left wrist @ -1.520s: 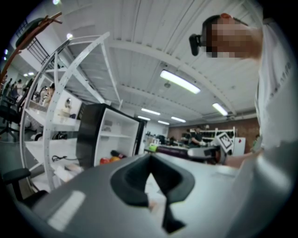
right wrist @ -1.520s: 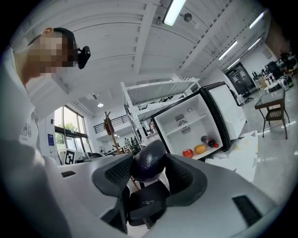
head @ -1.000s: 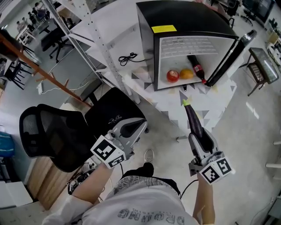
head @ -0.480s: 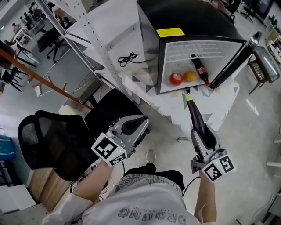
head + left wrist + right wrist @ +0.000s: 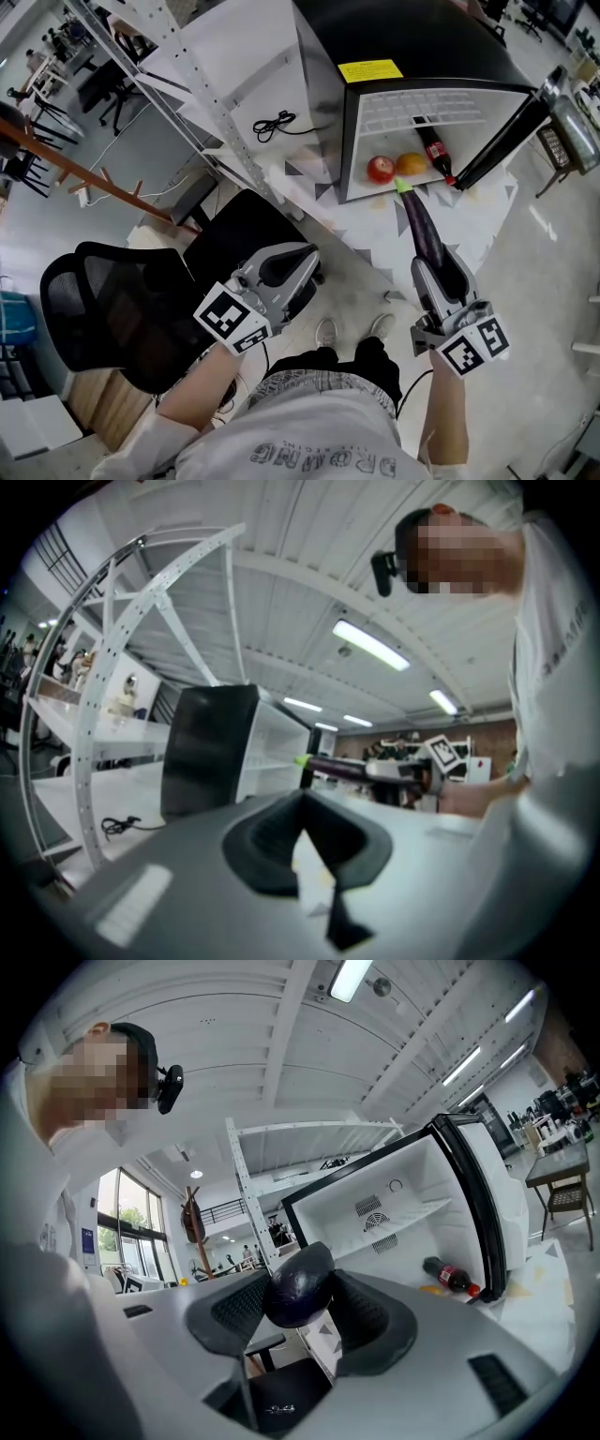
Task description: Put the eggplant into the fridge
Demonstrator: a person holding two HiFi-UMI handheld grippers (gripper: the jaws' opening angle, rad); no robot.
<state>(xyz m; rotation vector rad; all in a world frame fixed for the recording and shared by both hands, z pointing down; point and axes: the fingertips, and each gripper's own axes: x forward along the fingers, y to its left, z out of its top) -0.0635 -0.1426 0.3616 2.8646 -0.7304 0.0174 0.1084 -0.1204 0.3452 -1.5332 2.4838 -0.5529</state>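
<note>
While the fridge (image 5: 403,37) stands open, the eggplant (image 5: 422,230) hovers at its mouth

Because the right gripper (image 5: 436,272) is clenched on the eggplant's thick end, the green stem tip points away toward the fridge's open front, just near of the orange (image 5: 410,164) and the apple (image 5: 380,169) on its floor. To their right a cola bottle (image 5: 433,150) leans, beside the door (image 5: 497,136) swung out to the right. On the near left, the left gripper (image 5: 298,261) has its pads pressed together on nothing, above a black office chair (image 5: 112,300).
</note>
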